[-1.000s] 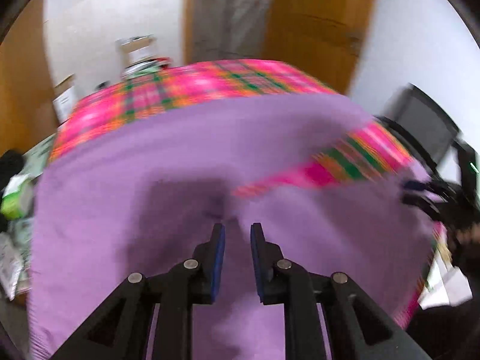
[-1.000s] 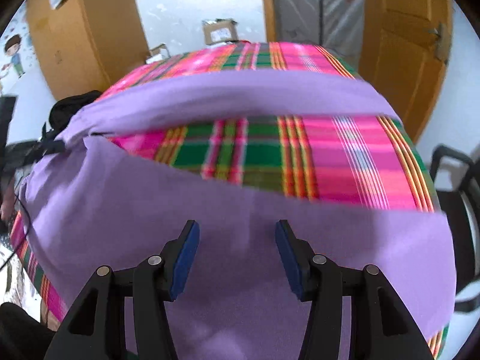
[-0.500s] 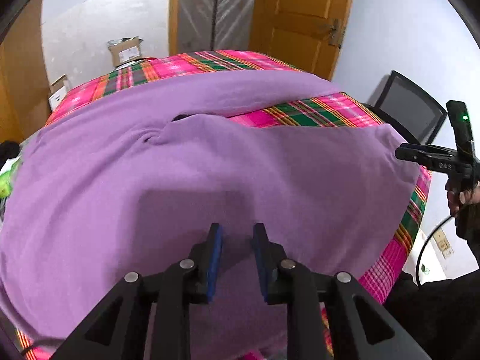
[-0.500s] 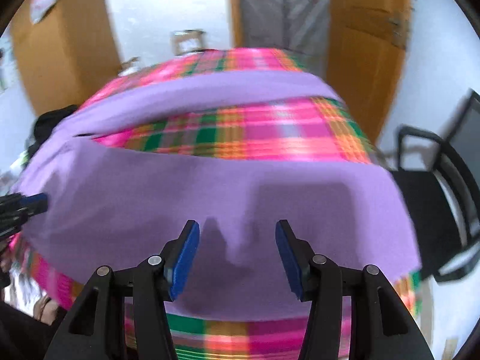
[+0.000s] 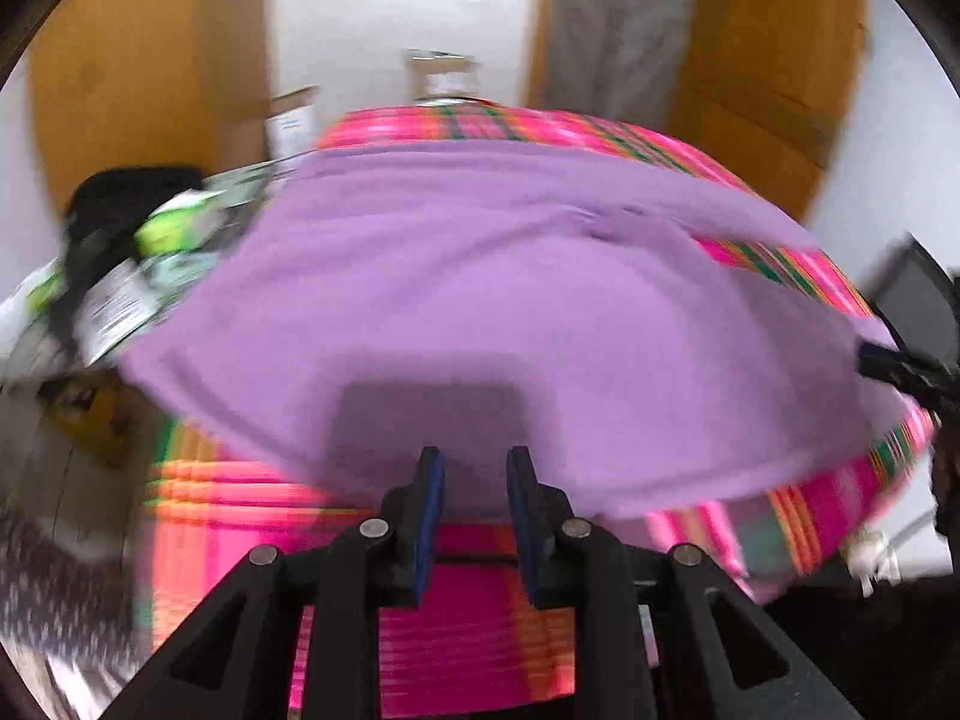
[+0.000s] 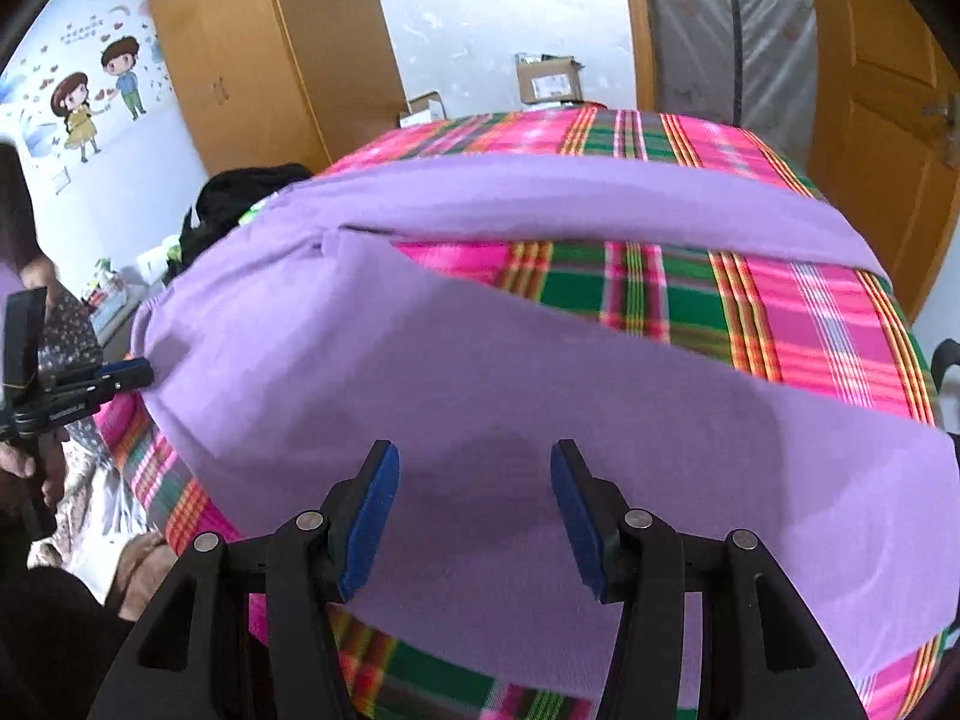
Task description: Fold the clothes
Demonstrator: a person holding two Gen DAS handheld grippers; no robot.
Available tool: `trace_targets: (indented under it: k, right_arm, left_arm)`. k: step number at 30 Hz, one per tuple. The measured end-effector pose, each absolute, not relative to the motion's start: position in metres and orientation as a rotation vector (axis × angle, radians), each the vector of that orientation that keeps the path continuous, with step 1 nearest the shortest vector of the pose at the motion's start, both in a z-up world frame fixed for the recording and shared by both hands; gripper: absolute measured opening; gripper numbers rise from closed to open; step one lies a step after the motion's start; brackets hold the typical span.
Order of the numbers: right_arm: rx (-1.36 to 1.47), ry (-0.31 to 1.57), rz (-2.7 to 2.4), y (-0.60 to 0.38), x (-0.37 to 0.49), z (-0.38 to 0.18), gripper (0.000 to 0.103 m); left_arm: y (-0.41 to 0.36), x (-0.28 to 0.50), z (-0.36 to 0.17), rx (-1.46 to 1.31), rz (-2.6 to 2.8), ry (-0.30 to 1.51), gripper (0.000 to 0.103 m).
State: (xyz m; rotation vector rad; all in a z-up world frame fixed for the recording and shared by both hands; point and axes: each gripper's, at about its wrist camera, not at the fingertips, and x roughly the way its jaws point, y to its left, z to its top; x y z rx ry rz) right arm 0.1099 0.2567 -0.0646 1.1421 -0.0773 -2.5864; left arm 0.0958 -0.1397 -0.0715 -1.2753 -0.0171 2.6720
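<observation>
A purple garment [image 5: 480, 300] lies spread over a table with a pink and green plaid cloth [image 5: 480, 630]. My left gripper [image 5: 474, 462] hovers at the garment's near hem, its blue pads a narrow gap apart with nothing between them. In the right wrist view the garment [image 6: 480, 390] shows a long band across the far side and a wide panel near me, with plaid cloth [image 6: 720, 300] bare between them. My right gripper [image 6: 474, 456] stands wide open just above the near panel. The left gripper [image 6: 129, 375] also shows at the garment's left edge.
Black fabric and several packets [image 5: 138, 240] crowd the table's left side. A black chair [image 5: 918, 294] stands at the right. Cardboard boxes [image 6: 549, 81], a wooden wardrobe [image 6: 258, 60] and a door [image 6: 882, 120] lie beyond the table. A hand [image 6: 24, 462] holds the left tool.
The left gripper has pulled back from over the garment to its near hem, its view swinging left. The right gripper stayed wide open and shifted over the near panel.
</observation>
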Motion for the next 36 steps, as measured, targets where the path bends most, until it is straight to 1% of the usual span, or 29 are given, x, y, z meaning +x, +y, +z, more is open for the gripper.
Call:
trace_targets:
  k: [5,9,13,19,21,23,25,28,33,36]
  right_arm:
    - [1.101,-0.095,-2.565,0.251,0.105,-0.057,0.055]
    - [1.110,-0.091,-2.533,0.241,0.106,-0.058,0.055]
    - [1.121,-0.095,-2.510,0.238,0.106,-0.060,0.055]
    - [1.112,-0.101,-2.502,0.233,0.101,-0.059,0.055]
    - [1.113,-0.086,-2.498,0.232,0.099,-0.058,0.055]
    - [1.114,-0.072,-2.494,0.230,0.097,-0.057,0.055]
    - [1.106,-0.051,-2.501,0.232,0.095,-0.052,0.055]
    - [1.068,0.008,-2.524,0.241,0.094,-0.037,0.055]
    - [1.014,0.177,-2.629,0.284,0.103,0.008,0.055]
    - [1.012,0.174,-2.720,0.314,0.109,0.025,0.055]
  left_arm:
    - [-0.170,0.077,-0.063,-1.316,2.789,-0.172,0.029]
    - [-0.178,0.067,-0.059,-1.317,2.853,-0.215,0.031]
    - [-0.193,0.061,-0.059,-1.329,2.911,-0.283,0.036]
    - [-0.214,0.054,-0.065,-1.393,2.977,-0.325,0.036]
    - [-0.218,0.052,-0.066,-1.412,2.974,-0.317,0.036]
    - [-0.224,0.050,-0.065,-1.418,2.950,-0.345,0.036]
    - [-0.231,0.049,-0.059,-1.427,2.948,-0.336,0.036]
    - [-0.236,0.052,-0.044,-1.411,2.957,-0.274,0.036]
    - [-0.234,0.067,-0.025,-1.374,2.947,-0.161,0.036]
    - [-0.232,0.077,-0.015,-1.349,2.935,-0.091,0.036]
